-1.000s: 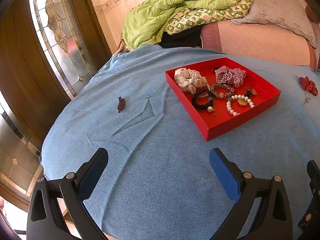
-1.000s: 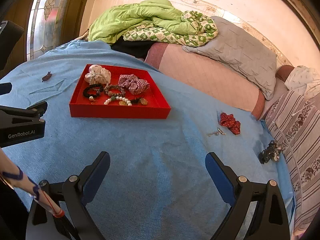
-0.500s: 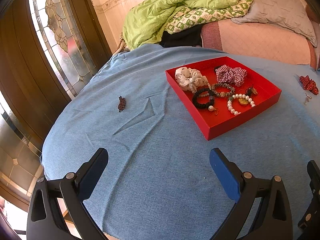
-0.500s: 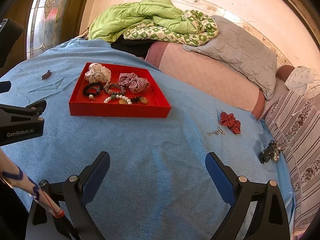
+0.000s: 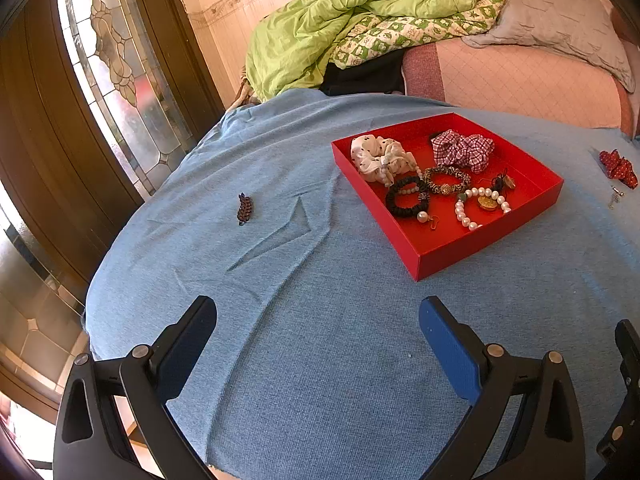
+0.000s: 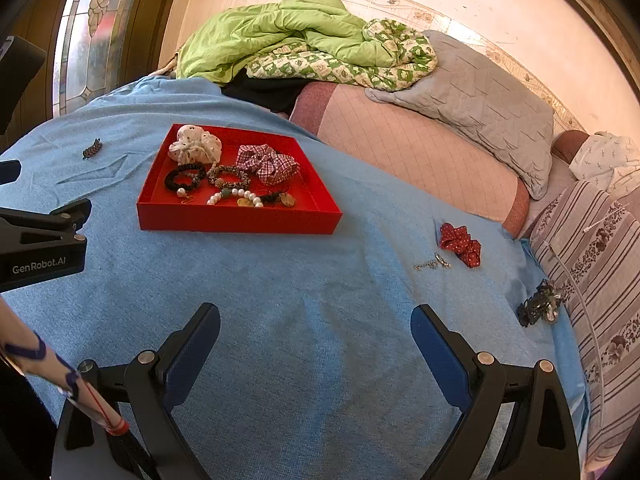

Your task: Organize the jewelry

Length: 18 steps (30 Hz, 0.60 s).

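A bed's blue cover [image 6: 320, 300] carries a red tray [image 6: 236, 220], dark braided clip [image 6: 92, 149], red dotted scrunchie [image 6: 460, 243], silver chain [image 6: 433, 262]

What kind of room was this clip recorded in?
Most likely a bedroom. The work surface is a bed under a blue sheet, with a rumpled green comforter and a grey quilted pillow at the far end. A stained-glass window stands beside it.
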{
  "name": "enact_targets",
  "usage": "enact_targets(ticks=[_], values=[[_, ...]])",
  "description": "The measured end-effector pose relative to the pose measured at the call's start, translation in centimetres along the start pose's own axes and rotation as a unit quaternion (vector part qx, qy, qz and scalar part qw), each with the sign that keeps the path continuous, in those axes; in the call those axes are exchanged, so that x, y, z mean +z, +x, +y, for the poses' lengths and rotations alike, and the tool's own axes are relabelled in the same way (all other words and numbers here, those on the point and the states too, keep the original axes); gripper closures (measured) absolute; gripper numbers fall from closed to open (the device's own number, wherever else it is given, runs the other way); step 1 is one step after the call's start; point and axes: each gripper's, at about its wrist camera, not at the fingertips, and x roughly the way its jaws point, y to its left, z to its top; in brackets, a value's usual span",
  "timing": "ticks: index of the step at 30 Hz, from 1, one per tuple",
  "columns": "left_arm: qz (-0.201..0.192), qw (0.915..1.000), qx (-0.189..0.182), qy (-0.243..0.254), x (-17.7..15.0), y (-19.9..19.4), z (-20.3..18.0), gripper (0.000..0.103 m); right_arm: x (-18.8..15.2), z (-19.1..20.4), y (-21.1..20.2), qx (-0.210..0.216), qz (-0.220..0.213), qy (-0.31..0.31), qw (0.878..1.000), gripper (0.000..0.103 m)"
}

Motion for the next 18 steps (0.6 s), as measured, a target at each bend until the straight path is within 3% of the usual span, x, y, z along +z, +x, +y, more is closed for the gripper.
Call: enact_targets(ticks=[18], values=[[0.000,1.0000,0.000,0.001,-0.04,-0.03,0.02,0.002,0.08,0.00,0.05,0.001,0.000,0.000,1.000,0.005]])
